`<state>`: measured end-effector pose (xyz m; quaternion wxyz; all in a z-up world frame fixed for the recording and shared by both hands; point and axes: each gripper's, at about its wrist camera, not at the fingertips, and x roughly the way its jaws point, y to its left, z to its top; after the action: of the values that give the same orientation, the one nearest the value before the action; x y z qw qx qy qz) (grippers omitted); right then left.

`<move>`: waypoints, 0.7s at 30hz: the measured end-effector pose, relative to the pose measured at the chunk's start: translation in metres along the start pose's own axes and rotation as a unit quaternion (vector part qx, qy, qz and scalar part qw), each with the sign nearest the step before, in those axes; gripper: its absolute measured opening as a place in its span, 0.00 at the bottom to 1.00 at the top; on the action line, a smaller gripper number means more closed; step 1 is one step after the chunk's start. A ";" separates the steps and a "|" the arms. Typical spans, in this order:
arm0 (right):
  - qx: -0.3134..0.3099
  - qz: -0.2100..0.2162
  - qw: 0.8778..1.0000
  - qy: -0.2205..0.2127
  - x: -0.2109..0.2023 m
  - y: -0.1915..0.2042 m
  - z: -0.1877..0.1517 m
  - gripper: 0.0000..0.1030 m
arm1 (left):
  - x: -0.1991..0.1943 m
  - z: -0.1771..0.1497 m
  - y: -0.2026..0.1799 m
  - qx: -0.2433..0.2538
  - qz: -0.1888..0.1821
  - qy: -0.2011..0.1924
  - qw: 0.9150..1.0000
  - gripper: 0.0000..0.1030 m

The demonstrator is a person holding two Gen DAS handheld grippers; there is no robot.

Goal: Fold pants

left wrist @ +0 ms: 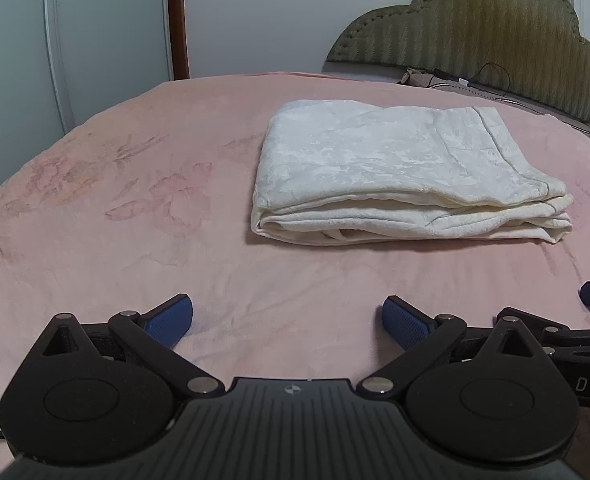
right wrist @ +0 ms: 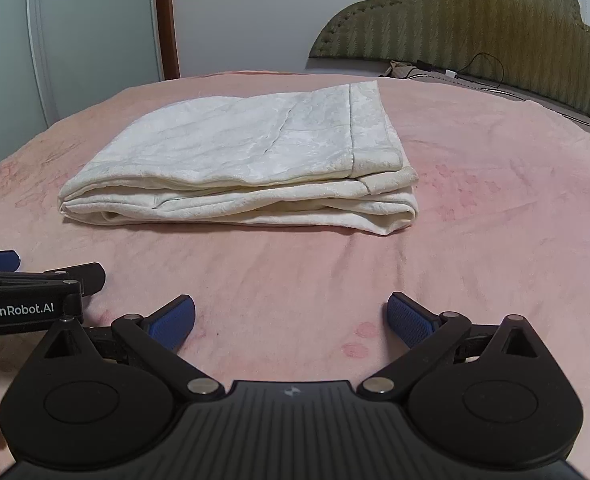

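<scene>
Cream-white pants (left wrist: pixel 399 172) lie folded in a flat, layered rectangle on the pink bedspread (left wrist: pixel 135 240). They also show in the right wrist view (right wrist: pixel 247 168). My left gripper (left wrist: pixel 288 322) is open and empty, low over the bedspread, a short way in front of the pants. My right gripper (right wrist: pixel 291 320) is open and empty too, beside the left one and equally short of the pants. The left gripper's side shows at the left edge of the right wrist view (right wrist: pixel 35 280).
A padded olive headboard (left wrist: pixel 495 40) stands at the back right, with a dark cable (right wrist: pixel 483 68) and a small bundle at its foot. A pale wardrobe door (left wrist: pixel 107 32) and a brown door frame (left wrist: pixel 177 20) stand behind the bed.
</scene>
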<state>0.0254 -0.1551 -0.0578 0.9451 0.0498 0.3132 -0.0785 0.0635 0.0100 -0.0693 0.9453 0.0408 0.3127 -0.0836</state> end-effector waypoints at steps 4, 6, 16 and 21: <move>0.003 0.003 1.000 -0.001 0.000 0.000 0.000 1.00 | 0.000 0.000 -0.001 0.001 0.001 0.001 1.000 1.00; 0.002 0.001 1.000 0.000 0.000 0.000 0.000 1.00 | 0.000 0.000 -0.001 0.002 0.002 0.001 1.000 1.00; -0.002 -0.001 1.000 0.000 0.000 -0.001 0.001 1.00 | 0.001 0.000 -0.001 0.005 0.005 0.003 1.000 1.00; -0.003 -0.001 1.000 0.001 0.000 0.000 0.001 1.00 | 0.002 0.001 0.000 0.002 0.003 0.004 1.000 1.00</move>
<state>0.0260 -0.1556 -0.0573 0.9449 0.0470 0.3142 -0.0788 0.0654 0.0095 -0.0695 0.9442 0.0440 0.3160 -0.0813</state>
